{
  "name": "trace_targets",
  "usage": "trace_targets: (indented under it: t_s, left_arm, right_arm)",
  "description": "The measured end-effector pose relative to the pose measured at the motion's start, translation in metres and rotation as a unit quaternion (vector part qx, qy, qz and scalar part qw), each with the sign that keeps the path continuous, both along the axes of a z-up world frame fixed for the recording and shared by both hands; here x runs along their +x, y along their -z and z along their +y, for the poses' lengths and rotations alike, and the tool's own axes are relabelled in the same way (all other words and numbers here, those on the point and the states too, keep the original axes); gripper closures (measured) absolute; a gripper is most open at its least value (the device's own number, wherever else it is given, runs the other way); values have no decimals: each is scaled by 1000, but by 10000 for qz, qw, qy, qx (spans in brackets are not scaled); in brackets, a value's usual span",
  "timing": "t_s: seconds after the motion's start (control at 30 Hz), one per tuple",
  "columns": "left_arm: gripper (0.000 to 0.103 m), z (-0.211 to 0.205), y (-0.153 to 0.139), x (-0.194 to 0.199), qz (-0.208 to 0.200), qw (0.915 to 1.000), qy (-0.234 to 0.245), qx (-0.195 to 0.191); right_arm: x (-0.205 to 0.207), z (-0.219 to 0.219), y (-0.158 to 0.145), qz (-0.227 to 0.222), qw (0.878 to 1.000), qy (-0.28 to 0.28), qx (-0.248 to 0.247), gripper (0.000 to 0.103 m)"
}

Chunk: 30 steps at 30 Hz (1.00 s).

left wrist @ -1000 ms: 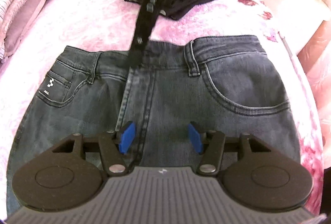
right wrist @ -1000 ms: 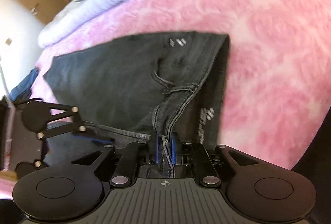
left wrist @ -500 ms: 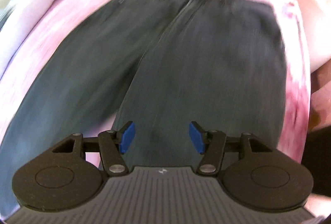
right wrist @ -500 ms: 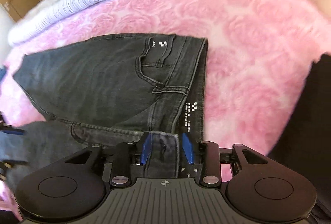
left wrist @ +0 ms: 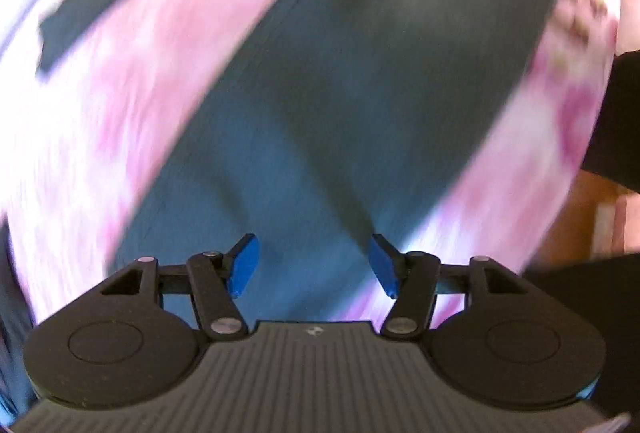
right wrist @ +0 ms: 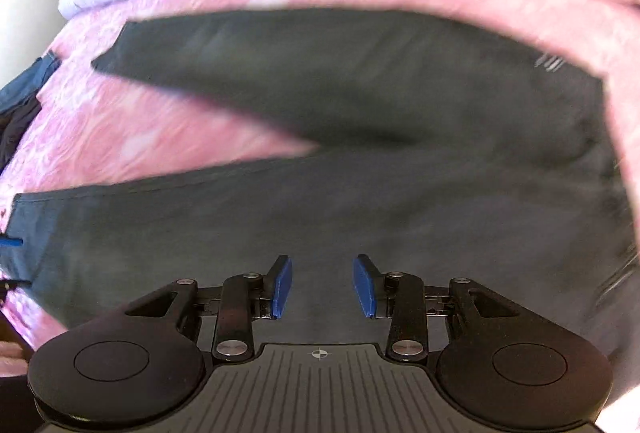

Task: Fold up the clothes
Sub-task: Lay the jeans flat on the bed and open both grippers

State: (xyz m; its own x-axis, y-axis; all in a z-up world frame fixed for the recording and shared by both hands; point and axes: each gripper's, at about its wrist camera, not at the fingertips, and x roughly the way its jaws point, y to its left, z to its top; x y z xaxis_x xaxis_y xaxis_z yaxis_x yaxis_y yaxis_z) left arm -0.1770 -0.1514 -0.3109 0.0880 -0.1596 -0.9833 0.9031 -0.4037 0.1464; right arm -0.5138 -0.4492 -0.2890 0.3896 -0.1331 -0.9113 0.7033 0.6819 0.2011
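On the pink rose-patterned bed cover (right wrist: 168, 121) lie dark grey denim jeans (right wrist: 360, 193), legs spread toward nine o'clock in the right view. Right gripper (right wrist: 322, 287) hangs over them, fingers apart, nothing between. Left gripper (left wrist: 314, 265) sits above a blurred leg, its fingers just opening wider, also empty.

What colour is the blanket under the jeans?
Pink with paler mottling; the blanket shows best in the right wrist view.
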Motion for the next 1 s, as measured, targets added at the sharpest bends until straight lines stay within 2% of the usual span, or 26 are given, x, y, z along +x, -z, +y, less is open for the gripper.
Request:
trace_targets:
  t_s: [0.13,0.23,0.37,0.57,0.63,0.73,0.87,1.0]
  left_arm:
    - [42,47,0,52,58,9999,-37,-91]
    - [45,65,-7,83,122,9993,-342,-66]
    - [45,76,-35,107,144,9981,-497,-346]
    - [43,51,-85,94,81,9950,-641,-755]
    - [41,41,-100,88,40,9937,-675,-897]
    - [38,23,-121,78,-20,9913,-808,-1041]
    - [34,-1,-144,73,48,9837,-1427,-1093]
    - [28,-22,-164,71,361,9802,-1557,-1168]
  right_arm:
    - [61,49,23,382,9980,17,496,65]
    - [98,79,14,543,9973,-155,473,65]
    - [123,101,-17,667,9969,-352,244,65]
    - [116,104,-75,1036,9940,16,-350,61]
    - [106,101,-92,1046,9933,212,-455,46]
    - [92,95,-111,1125,9910,487,-533,36]
    - [77,89,-125,1332,9867,754,-541,34]
    - [60,96,-142,1524,9816,955,-646,33]
